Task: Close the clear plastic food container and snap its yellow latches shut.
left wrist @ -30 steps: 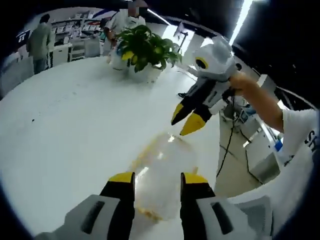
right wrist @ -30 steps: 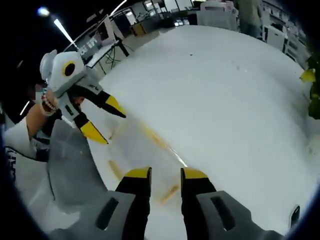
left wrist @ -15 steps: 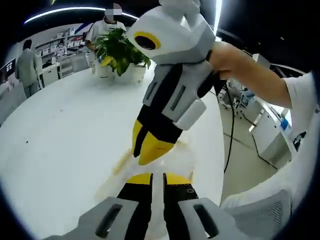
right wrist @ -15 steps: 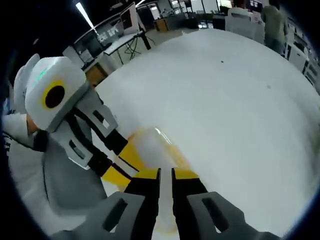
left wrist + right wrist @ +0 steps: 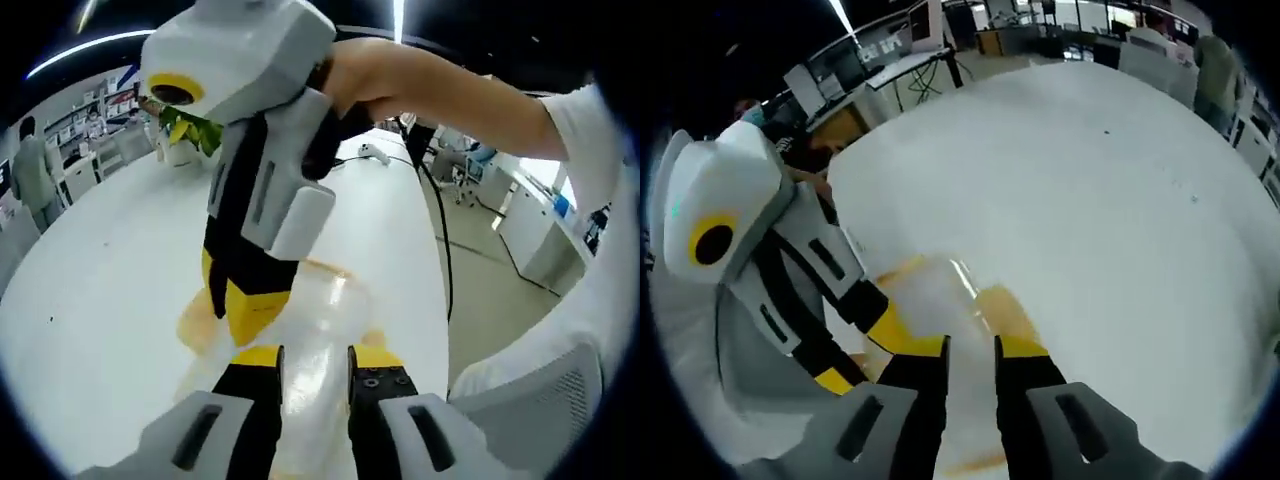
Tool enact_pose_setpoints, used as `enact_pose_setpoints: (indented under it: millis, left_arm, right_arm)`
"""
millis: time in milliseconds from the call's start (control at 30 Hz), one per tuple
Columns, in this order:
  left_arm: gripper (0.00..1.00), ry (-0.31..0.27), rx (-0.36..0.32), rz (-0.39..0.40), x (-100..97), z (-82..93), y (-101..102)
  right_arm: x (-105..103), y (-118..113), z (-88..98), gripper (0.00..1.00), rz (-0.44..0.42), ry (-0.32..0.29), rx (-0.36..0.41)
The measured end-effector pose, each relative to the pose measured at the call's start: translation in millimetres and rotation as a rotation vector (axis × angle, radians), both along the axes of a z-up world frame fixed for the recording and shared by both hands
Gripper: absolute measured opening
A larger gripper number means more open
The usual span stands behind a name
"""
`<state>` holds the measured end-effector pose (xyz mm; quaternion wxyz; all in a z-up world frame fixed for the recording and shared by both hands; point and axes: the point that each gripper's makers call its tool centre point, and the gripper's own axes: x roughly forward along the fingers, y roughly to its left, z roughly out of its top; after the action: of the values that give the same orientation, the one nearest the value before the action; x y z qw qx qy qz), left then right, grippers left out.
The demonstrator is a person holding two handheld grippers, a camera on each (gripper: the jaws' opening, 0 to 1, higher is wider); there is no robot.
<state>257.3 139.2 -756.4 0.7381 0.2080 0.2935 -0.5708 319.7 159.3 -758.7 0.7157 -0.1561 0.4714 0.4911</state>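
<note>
both grippers crowd the clear container [image 5: 318, 330] near the table [image 5: 90, 300] edge, left gripper [image 5: 315, 358] & right gripper [image 5: 971, 347] jaws part-open around it, grip unclear, prob mid-latching, next press yellow latch [image 5: 1005, 310] down.

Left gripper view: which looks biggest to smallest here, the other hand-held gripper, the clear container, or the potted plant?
1. Right hand-held gripper, though it is nearest the camera.
2. Clear container.
3. Potted plant, far across the table, so its small look is unsure.
</note>
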Motion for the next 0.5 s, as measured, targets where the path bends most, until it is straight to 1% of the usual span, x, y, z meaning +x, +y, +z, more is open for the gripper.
enact_pose_setpoints:
  millis: [33, 100, 133, 167, 233, 267, 300, 333, 367, 433, 467, 500]
  left_arm:
    - [0.23, -0.009, 0.005, -0.009, -2.4, -0.2, 0]
    - [0.28, -0.018, 0.007, -0.015, -5.0, -0.4, -1]
    - [0.3, -0.027, 0.012, -0.023, -5.8, -1.2, -1]
    - [0.31, -0.047, 0.031, -0.033, -5.8, -3.6, 0]
    - [0.32, -0.081, 0.061, -0.078, -9.3, -7.7, 1]
    - [0.33, -0.083, 0.072, -0.08, -10.7, -9.6, 2]
    - [0.34, -0.108, 0.062, -0.091, -10.8, -7.6, 0]
    - [0.35, -0.1, 0.075, -0.089, -12.4, -9.0, 1]
    - [0.35, -0.11, 0.078, -0.095, -12.4, -9.0, 1]
    - [0.36, -0.148, 0.093, -0.116, -11.8, -10.3, 1]
    - [0.37, -0.192, 0.112, -0.143, -10.5, -11.6, 1]
    - [0.37, -0.206, 0.116, -0.157, -11.6, -12.4, 1]
  right_arm:
    - [1, 0, 0.7, 0.15, 0.001, -0.003, 0.0]
    - [3, 1, 1.4, 0.21, 0.008, -0.028, -0.003]
    - [2, 1, 0.7, 0.24, 0.021, -0.023, -0.006]
    - [-2, 1, -1.7, 0.26, 0.049, -0.001, -0.013]
    - [-3, 0, -7.3, 0.28, 0.061, 0.017, -0.033]
    - [-3, -1, -9.6, 0.28, 0.071, 0.02, -0.043]
    - [-2, -2, -11.7, 0.28, 0.075, 0.021, -0.054]
    - [-1, -2, -12.3, 0.28, 0.081, 0.021, -0.057]
    - [-3, -2, -12.3, 0.28, 0.091, 0.031, -0.055]
    - [-4, 0, -12.4, 0.29, 0.098, 0.054, -0.048]
    - [-5, 1, -13.5, 0.31, 0.115, 0.06, -0.053]
    - [-6, 0, -14.5, 0.31, 0.129, 0.061, -0.06]
